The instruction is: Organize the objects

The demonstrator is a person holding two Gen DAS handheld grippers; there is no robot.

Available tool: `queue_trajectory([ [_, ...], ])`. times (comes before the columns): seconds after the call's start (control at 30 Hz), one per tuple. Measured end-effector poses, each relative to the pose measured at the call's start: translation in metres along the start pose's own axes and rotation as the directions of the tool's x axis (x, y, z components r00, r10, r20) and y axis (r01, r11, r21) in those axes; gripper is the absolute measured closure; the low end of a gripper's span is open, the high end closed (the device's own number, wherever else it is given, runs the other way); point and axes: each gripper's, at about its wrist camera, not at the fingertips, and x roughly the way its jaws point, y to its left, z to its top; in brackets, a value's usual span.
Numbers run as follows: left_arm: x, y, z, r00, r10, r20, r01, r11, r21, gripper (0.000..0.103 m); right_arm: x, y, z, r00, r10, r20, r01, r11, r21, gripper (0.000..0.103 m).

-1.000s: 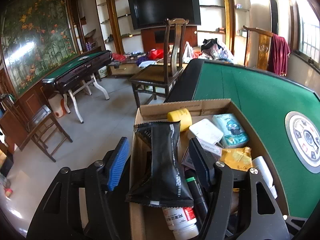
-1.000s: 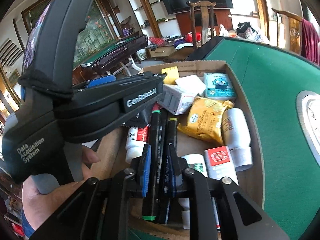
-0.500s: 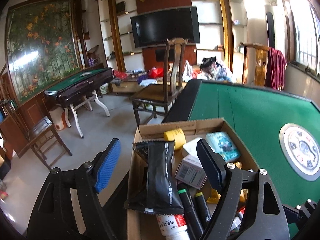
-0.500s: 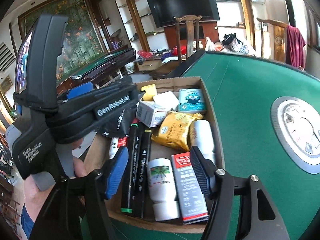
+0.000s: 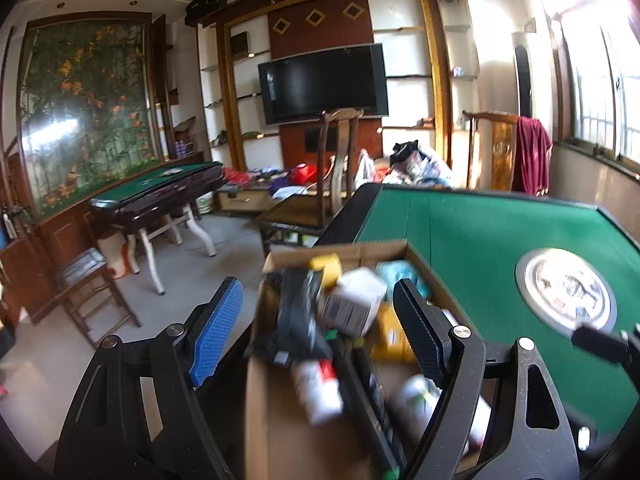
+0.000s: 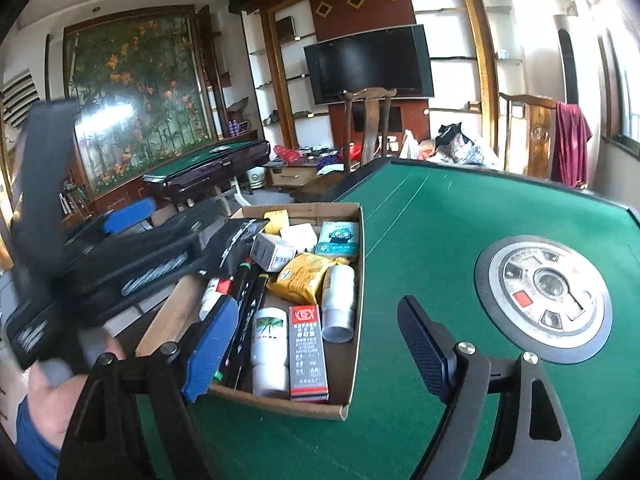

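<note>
A cardboard box (image 6: 354,364) sits at the left edge of the green table (image 6: 440,224), filled with several items: a black pouch (image 6: 236,246), two black markers (image 6: 248,300), a yellow packet (image 6: 300,278), white bottles (image 6: 270,344) and a red-topped carton (image 6: 308,352). My right gripper (image 6: 316,342) is open and empty, above the box's near right corner. My left gripper (image 5: 316,328) is open and empty, raised over the blurred box (image 5: 280,260); its body (image 6: 120,264) shows at left in the right wrist view.
A round metal panel (image 6: 544,296) is set in the table's middle. A wooden chair (image 6: 368,120) stands beyond the far edge. A second green table (image 5: 160,188) and another chair (image 5: 92,284) stand on the floor at left.
My right gripper opened, released the markers into the box and pulled back and up. My left gripper also lifted away from the box, staying open.
</note>
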Motion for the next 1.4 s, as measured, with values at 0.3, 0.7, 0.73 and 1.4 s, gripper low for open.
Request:
queue_trajectory([
  [0.3, -0.005, 0.015, -0.022, 0.98, -0.004, -0.199, -0.011, 0.997, -0.072, 0.02, -0.009, 0.005, -0.004, 1.0, 0.031, 0.003, -0.031, 1.0, -0.002, 0.021],
  [0.7, -0.023, 0.007, -0.03, 0.99, 0.049, -0.134, -0.048, 0.999, 0.007, 0.02, -0.019, 0.018, -0.009, 0.999, 0.023, 0.037, -0.02, 0.998, -0.063, 0.021],
  [0.73, -0.021, 0.007, -0.03, 0.989, 0.033, -0.143, -0.033, 0.999, -0.003, 0.02, -0.019, 0.019, -0.009, 0.999, 0.024, 0.037, -0.021, 0.998, -0.067, 0.021],
  [1.4, -0.018, 0.018, -0.037, 0.988, 0.059, -0.14, -0.066, 0.997, -0.051, 0.02, -0.018, 0.015, -0.008, 1.0, 0.008, 0.02, -0.007, 0.999, -0.043, 0.021],
])
